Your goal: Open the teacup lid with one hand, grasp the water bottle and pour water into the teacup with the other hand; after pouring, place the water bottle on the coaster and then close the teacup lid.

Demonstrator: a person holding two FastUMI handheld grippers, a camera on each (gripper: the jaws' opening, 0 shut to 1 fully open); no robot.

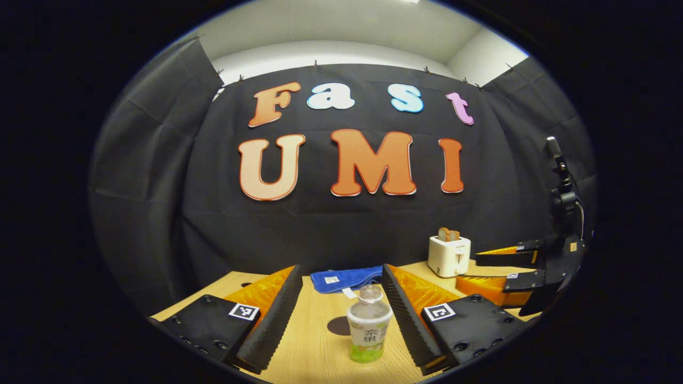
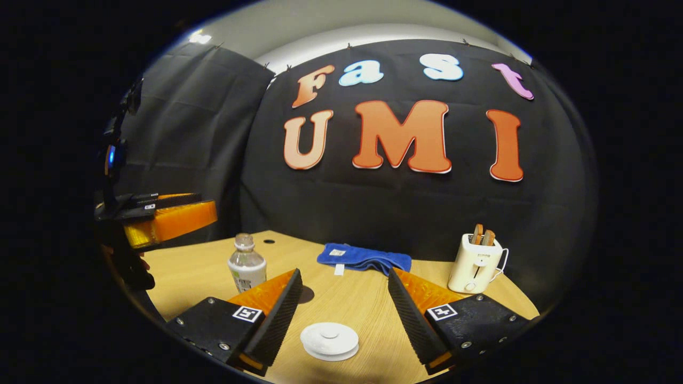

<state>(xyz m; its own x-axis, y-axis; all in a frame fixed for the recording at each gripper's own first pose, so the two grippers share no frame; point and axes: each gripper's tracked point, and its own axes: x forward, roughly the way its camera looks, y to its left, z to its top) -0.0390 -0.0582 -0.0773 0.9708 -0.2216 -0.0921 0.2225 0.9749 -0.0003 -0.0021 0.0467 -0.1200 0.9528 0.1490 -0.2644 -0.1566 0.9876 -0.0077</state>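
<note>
The left gripper [image 1: 341, 314] is hovering low over the worktop [image 1: 320, 352] with its fingers spread wide, and the water bottle [image 1: 368, 328] is standing upright between them, touched by neither. The bottle appears to have no cap on, though the neck is too small to be sure. Just behind it a dark round patch [image 1: 339, 326] is lying on the wood; it may be the coaster or only a shadow.

The right gripper [image 2: 341, 314] is also hanging with its fingers parted, and the white teacup lid [image 2: 329, 340] is sitting between them, untouched, on what is presumably the teacup, whose body is hidden beneath it. In the right gripper view the bottle is standing well to the left of the lid. A blue cloth [image 2: 364, 259] and a white toaster [image 2: 474, 263] are resting farther back.

Neither grasp seems to have begun. The likely risks from here: the left fingers closing off-centre could be nudging the light bottle over and spilling it if it is uncapped; squeezing the thin plastic too hard could be pushing water out. The low, flat lid is offering little to pinch, so the right fingers may be slipping off it or dragging the cup along.
</note>
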